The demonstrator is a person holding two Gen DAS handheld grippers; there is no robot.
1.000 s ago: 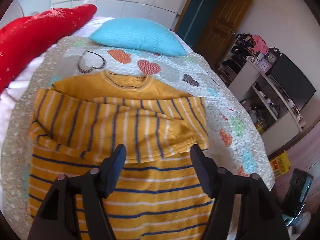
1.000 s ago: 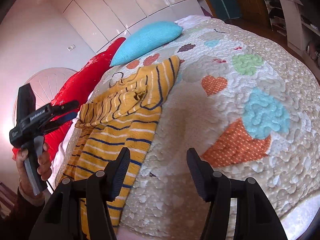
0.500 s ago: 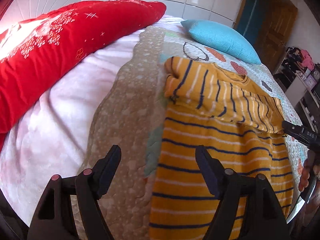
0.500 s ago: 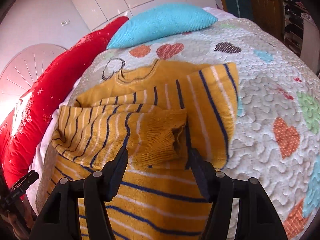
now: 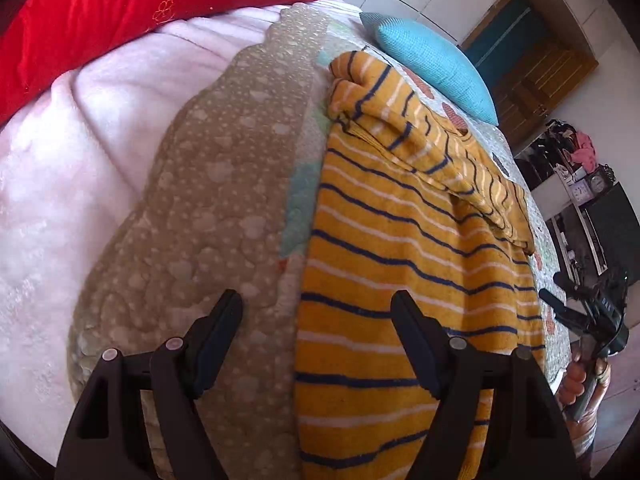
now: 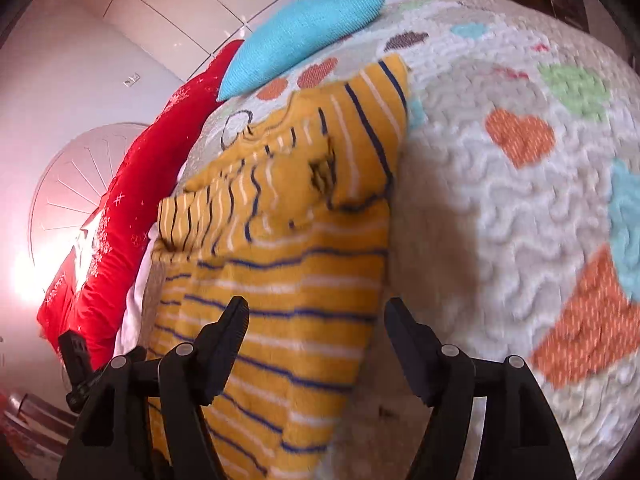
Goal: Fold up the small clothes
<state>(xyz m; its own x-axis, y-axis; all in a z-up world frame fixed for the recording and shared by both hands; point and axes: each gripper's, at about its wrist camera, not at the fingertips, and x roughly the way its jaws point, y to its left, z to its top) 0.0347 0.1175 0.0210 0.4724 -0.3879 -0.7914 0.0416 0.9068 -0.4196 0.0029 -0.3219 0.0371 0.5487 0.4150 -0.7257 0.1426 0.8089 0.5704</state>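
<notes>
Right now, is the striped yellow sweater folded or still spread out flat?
Partly folded. The sweater's sleeves are folded across the chest, while the body below lies spread flat on the quilt.

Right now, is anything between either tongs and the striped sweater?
Nothing visible. The left tongs hang open over the sweater's left edge, the right tongs open over its right edge, with only the quilt around it.

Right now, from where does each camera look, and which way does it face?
Left wrist: over the sweater's left edge, facing the blue pillow; open left tool, right tool in a hand.
Right wrist: over the sweater's right edge, facing the red pillow; open right tool.
Shared: sweater, heart quilt, both pillows.
</notes>
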